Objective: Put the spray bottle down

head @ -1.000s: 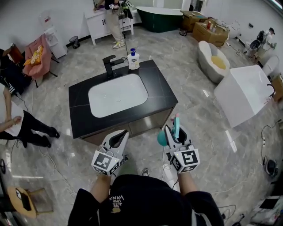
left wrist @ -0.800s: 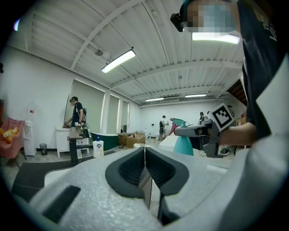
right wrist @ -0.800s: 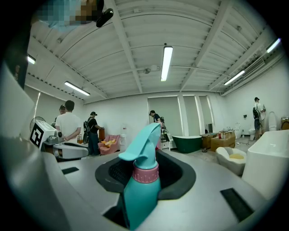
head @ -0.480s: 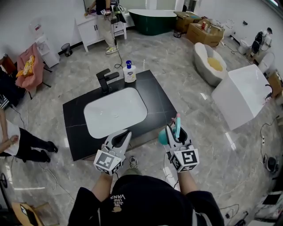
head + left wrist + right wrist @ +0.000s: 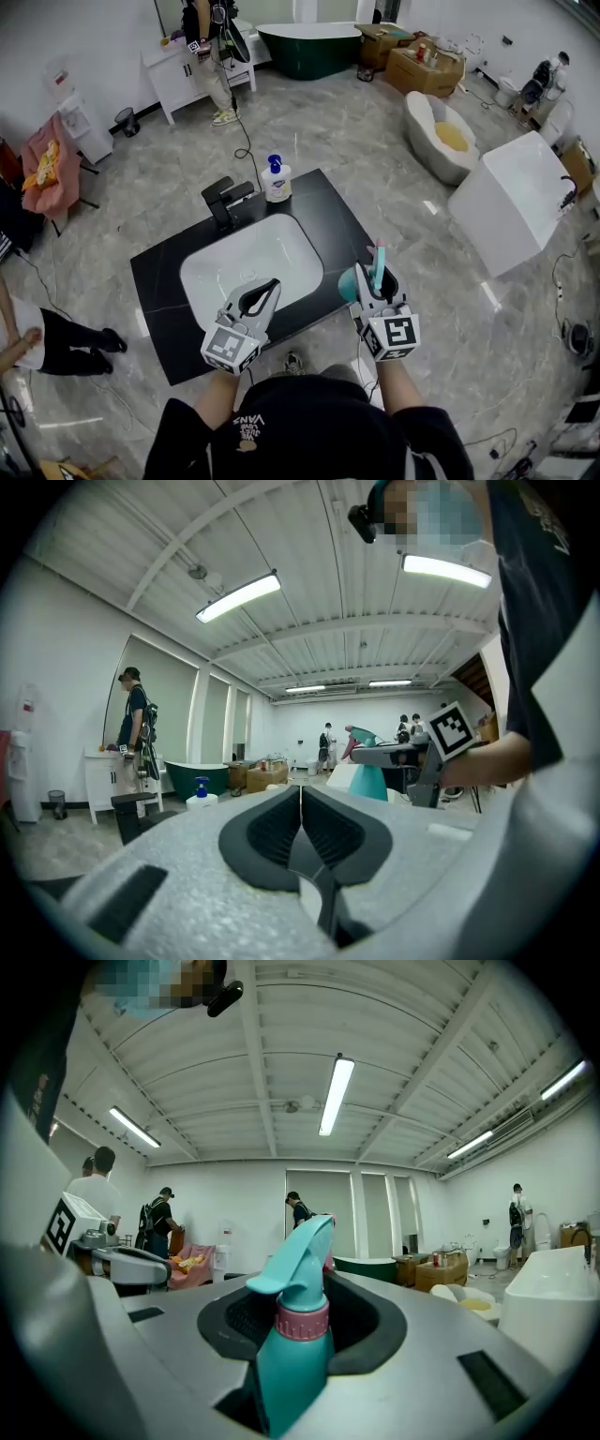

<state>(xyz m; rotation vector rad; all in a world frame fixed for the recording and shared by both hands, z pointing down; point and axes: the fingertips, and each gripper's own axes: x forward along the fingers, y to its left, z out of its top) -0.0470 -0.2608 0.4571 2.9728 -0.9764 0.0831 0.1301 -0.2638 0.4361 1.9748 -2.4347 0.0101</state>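
While my right gripper (image 5: 373, 277) pinches the spray bottle (image 5: 289, 1354) between its jaws, the bottle stands upright. Its long axis runs straight up, with the trigger head above the jaws, nozzle away from me, and the teal body below them. The desk (image 5: 339, 223) lies ahead of and below those jaws. Its bare black strip, right of the sink (image 5: 251, 270), is the part nearest them. My left gripper (image 5: 265, 291) has its jaws pressed together on nothing, off to the bottle's left near the sink's front edge. I judge the right hand does the setting down: forward a little, then down until the base meets the desk.
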